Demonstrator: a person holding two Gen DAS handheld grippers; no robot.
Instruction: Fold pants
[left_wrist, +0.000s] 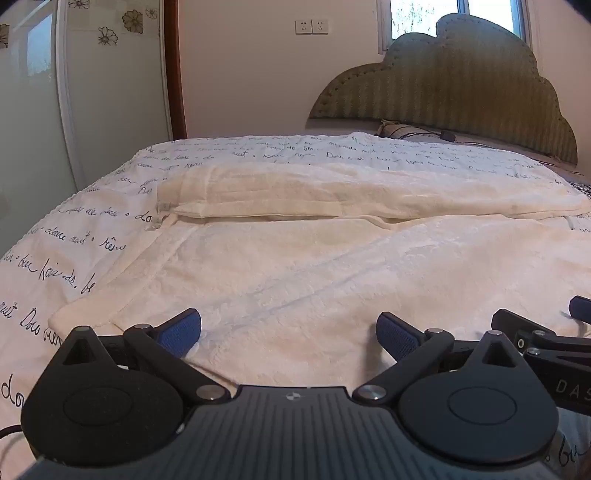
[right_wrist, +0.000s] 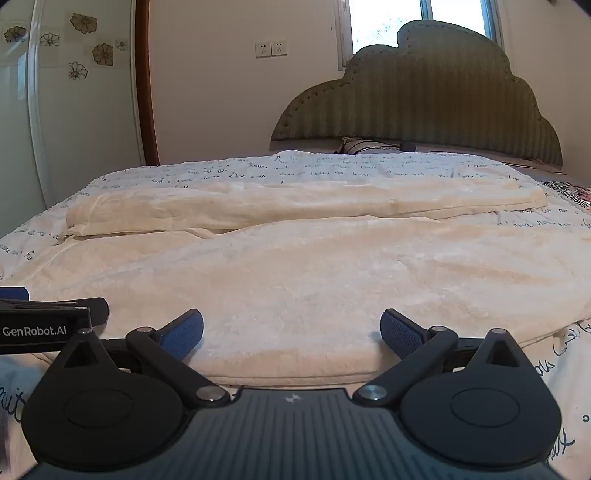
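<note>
A bed (left_wrist: 92, 229) fills both wrist views, its white cover printed with dark handwritten script, below a scalloped green headboard (left_wrist: 461, 85), a window and two wall sockets (left_wrist: 311, 26) along the top. Cream fleece pants (right_wrist: 295, 280) lie spread across the centre. The left gripper (left_wrist: 288, 334) and right gripper (right_wrist: 291, 332), lower frame, gape wide, empty. One arm reads "GenRobot.AI".

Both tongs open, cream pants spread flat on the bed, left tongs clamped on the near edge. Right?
Not quite. The left tongs are not clamped: the left wrist view shows the blue pads wide apart above the pants, gripping nothing. The rest holds: right tongs open too, pants spread on the bed.
</note>
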